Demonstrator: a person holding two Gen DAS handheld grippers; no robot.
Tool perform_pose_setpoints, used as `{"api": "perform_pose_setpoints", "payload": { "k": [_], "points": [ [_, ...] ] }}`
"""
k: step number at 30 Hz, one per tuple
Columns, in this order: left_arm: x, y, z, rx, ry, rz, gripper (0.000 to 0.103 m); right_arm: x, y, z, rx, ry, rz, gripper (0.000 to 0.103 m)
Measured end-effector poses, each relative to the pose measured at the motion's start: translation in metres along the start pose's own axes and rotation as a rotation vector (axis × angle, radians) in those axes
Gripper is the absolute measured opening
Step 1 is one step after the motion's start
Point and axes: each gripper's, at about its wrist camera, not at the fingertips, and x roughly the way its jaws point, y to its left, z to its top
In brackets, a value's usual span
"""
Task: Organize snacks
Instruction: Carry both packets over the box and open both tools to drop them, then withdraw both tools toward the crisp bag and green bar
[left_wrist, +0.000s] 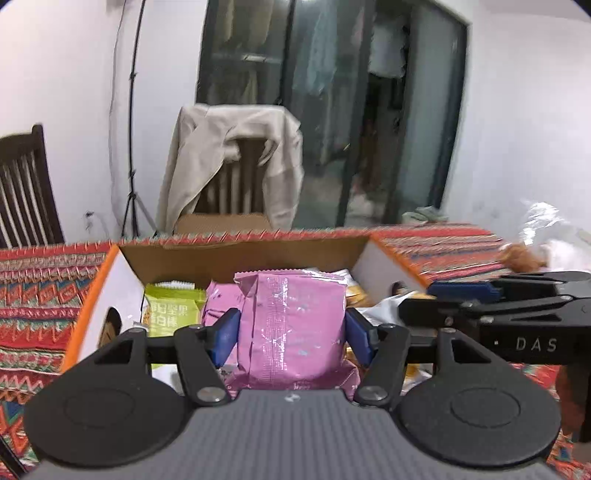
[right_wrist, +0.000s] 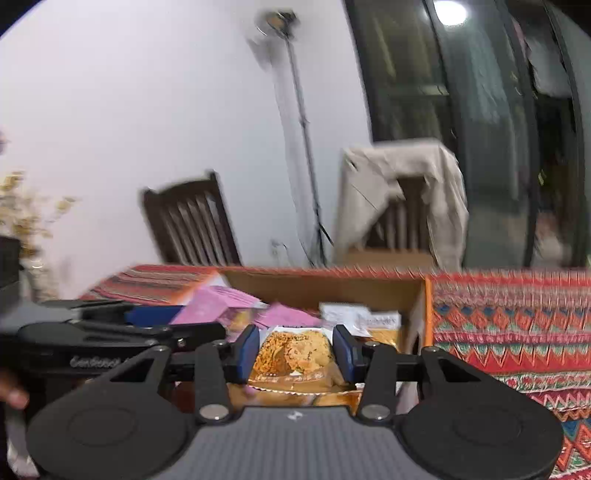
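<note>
My left gripper (left_wrist: 291, 334) is shut on a pink snack packet (left_wrist: 295, 325) and holds it over the open cardboard box (left_wrist: 243, 254). A green snack pack (left_wrist: 171, 308) and another pink packet (left_wrist: 218, 295) lie in the box on the left. My right gripper (right_wrist: 295, 349) is shut on an orange-yellow snack packet (right_wrist: 295, 352) over the right part of the same box (right_wrist: 325, 286). It also shows from the side in the left wrist view (left_wrist: 461, 291). Pink packets (right_wrist: 218, 301) and a white packet (right_wrist: 343, 314) lie in the box.
The box sits on a patterned red tablecloth (left_wrist: 37, 295), also in the right wrist view (right_wrist: 509, 325). A clear plastic bag (left_wrist: 546, 229) lies at the right. Two wooden chairs stand behind the table, one draped with a beige coat (left_wrist: 229, 162). A light stand (right_wrist: 303, 129) is by the wall.
</note>
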Motion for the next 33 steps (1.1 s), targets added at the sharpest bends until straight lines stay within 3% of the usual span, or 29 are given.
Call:
{"api": "perform_pose_setpoints", "payload": {
  "k": [4, 5, 8, 9, 10, 13, 21, 24, 33],
  "points": [
    [0.020, 0.008, -0.015, -0.053, 0.028, -0.017, 0.069, 0.036, -0.017, -0.002, 0.012, 0.051, -0.080, 0.043],
    [0.025, 0.006, -0.017, -0.018, 0.064, -0.022, 0.069, 0.041, -0.018, -0.005, 0.001, 0.068, -0.091, 0.044],
    [0.022, 0.003, -0.020, 0.015, 0.044, 0.009, 0.072, 0.049, -0.017, -0.009, -0.018, 0.090, -0.116, 0.046],
    [0.022, 0.005, -0.020, 0.004, 0.051, -0.004, 0.073, 0.050, -0.018, -0.010, -0.027, 0.093, -0.125, 0.050],
    [0.021, 0.007, -0.019, -0.009, 0.053, -0.009, 0.073, 0.051, -0.015, -0.011, -0.044, 0.097, -0.135, 0.062],
    [0.012, 0.011, -0.009, -0.024, 0.038, 0.002, 0.073, 0.044, -0.010, -0.009, -0.064, 0.086, -0.143, 0.065],
    [-0.088, 0.024, 0.025, -0.068, -0.179, -0.029, 0.084, -0.018, 0.000, 0.023, -0.086, -0.063, -0.134, 0.078],
    [-0.128, 0.026, 0.022, -0.065, -0.192, -0.038, 0.084, -0.051, 0.013, 0.031, -0.118, -0.125, -0.125, 0.089],
    [-0.236, 0.019, -0.030, -0.017, -0.231, 0.072, 0.088, -0.138, 0.070, 0.022, -0.244, -0.161, -0.075, 0.092]
  ]
}}
